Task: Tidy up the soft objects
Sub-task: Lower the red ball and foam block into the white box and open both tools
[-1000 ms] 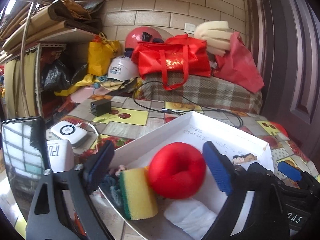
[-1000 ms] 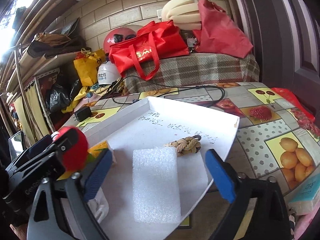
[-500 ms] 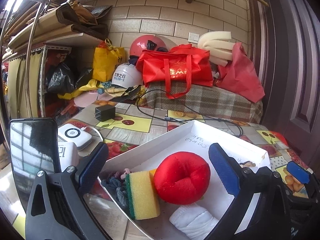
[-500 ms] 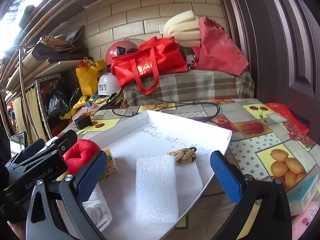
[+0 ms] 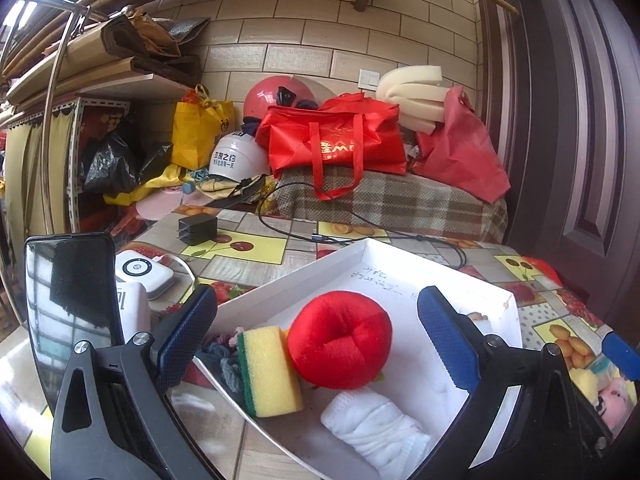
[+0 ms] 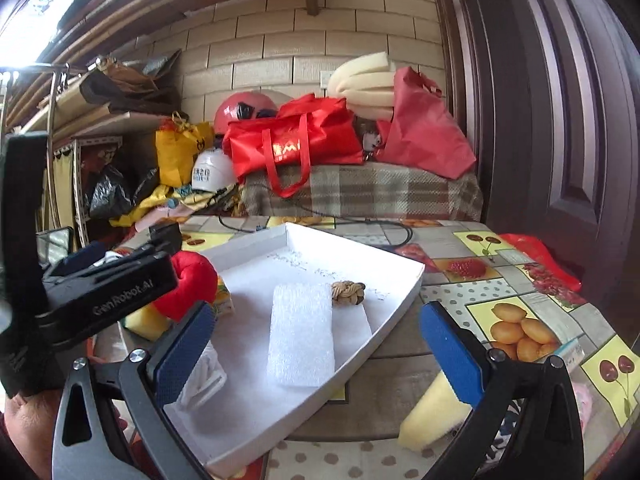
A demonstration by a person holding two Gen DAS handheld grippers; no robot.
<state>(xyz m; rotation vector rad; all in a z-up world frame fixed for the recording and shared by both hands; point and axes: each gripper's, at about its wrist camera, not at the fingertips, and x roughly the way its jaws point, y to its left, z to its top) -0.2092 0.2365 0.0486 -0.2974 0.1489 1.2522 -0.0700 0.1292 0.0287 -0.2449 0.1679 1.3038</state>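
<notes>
left gripper and right gripper, both spread wide and empty, over white tray holding red plush, sponge, foam block.

Brick wall, dark door

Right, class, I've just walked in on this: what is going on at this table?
A person is sorting soft things into a shallow white tray with a two-finger gripper in each hand. The left gripper stands open, holding nothing, with a red plush ball in the tray ahead of it, beside a yellow sponge and a white rolled cloth. The right gripper is open and empty too, facing a white foam block and a knotted rope piece. A yellow foam piece lies outside the tray.
</notes>
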